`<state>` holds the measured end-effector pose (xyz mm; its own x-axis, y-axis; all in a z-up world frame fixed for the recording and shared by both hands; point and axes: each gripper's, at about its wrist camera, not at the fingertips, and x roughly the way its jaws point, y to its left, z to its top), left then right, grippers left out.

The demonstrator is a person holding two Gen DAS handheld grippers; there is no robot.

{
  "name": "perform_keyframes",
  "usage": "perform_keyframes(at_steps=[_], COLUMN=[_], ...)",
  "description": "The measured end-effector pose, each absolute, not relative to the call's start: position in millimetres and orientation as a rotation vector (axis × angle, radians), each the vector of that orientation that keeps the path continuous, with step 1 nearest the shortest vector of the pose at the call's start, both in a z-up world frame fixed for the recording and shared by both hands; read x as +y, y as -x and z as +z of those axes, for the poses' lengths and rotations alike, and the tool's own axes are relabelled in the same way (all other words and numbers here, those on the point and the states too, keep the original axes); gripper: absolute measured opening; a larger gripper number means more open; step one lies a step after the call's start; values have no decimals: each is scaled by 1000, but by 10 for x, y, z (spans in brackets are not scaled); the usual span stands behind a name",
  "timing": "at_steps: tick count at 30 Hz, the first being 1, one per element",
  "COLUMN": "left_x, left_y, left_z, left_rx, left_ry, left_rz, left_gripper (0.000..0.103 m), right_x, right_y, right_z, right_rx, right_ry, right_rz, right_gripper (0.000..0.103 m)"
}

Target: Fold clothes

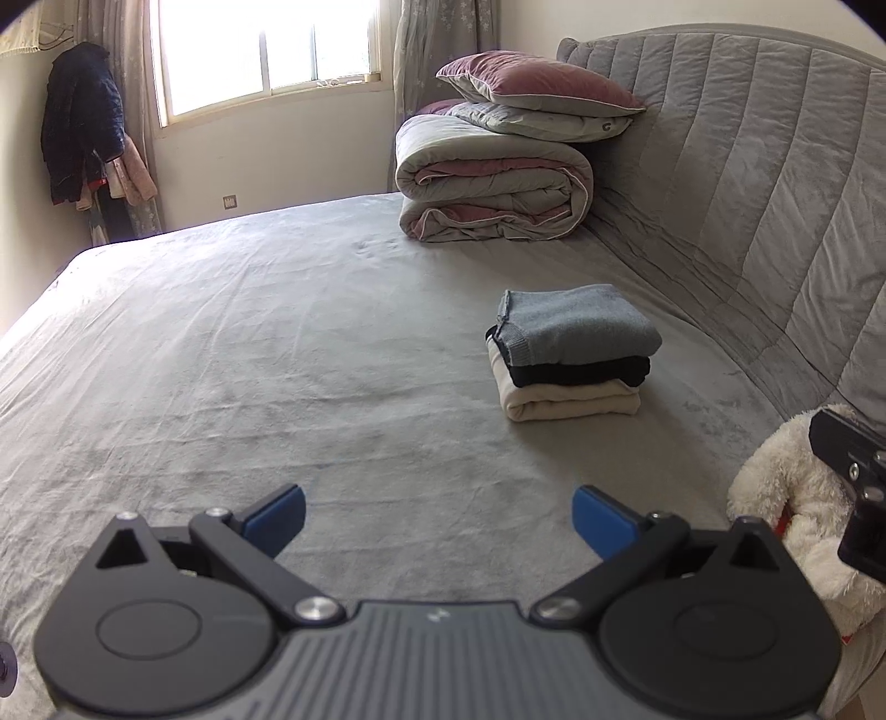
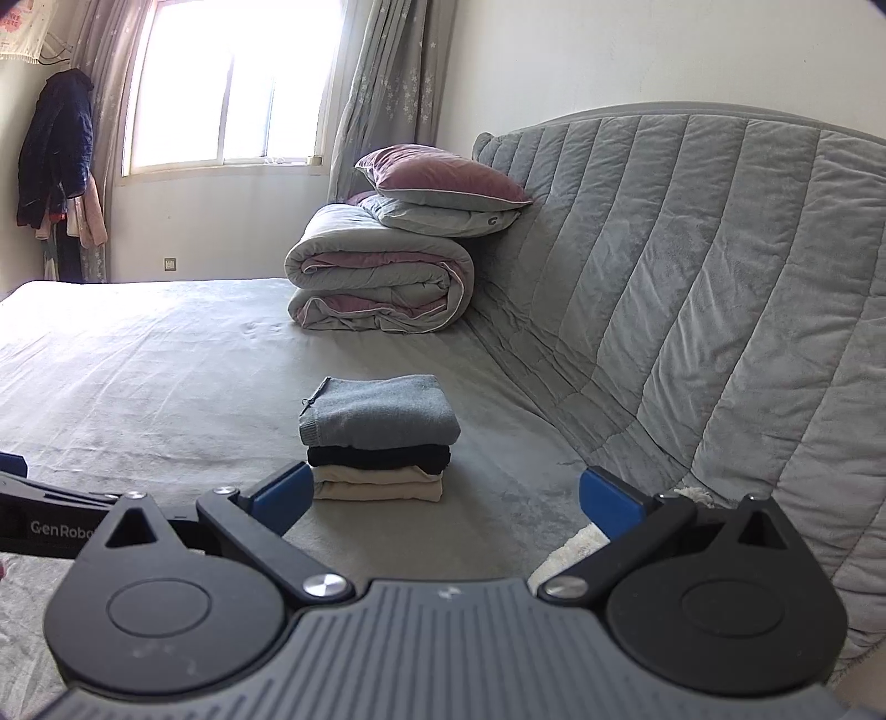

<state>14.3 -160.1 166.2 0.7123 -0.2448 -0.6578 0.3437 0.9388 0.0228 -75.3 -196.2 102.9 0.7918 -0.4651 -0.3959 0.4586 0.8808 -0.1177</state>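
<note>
A wide bed (image 1: 249,343) with a grey sheet fills both views, its padded grey headboard (image 1: 747,183) running along the right side from twelve to three o'clock. At about one o'clock in the left view, a rolled grey and plum quilt (image 1: 493,188) lies against the headboard with two pillows (image 1: 537,94) on top, likely stacked there to free the bed for folding. A window (image 1: 266,50) glows at eleven o'clock, with coats (image 1: 83,127) hanging in the corner at ten o'clock.

The clothes, a pile of three folded garments (image 2: 379,437), sit on the sheet near the headboard, straight ahead at twelve o'clock of the right tongs (image 2: 443,498): grey-blue on top, black in the middle, cream at the bottom. The edges line up neatly, so folding looks finished, or paused between garments.

A white plush toy (image 1: 786,498) rests at four o'clock in the left view.

The left tongs (image 1: 437,518) hang over bare sheet. Both pairs are spread apart and hold nothing.
</note>
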Motion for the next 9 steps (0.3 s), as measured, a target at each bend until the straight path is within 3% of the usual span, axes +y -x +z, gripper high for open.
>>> perform_keyframes(at_steps=[9], left_x=[-1341], left_y=[160], left_z=[1531], left_rx=[721], left_ry=[-129], left_rz=[-345], left_gripper=[102], right_x=[-1626], right_y=[938], right_z=[877], right_rx=[452], right_ry=[12], right_rz=[-477], right_gripper=[103])
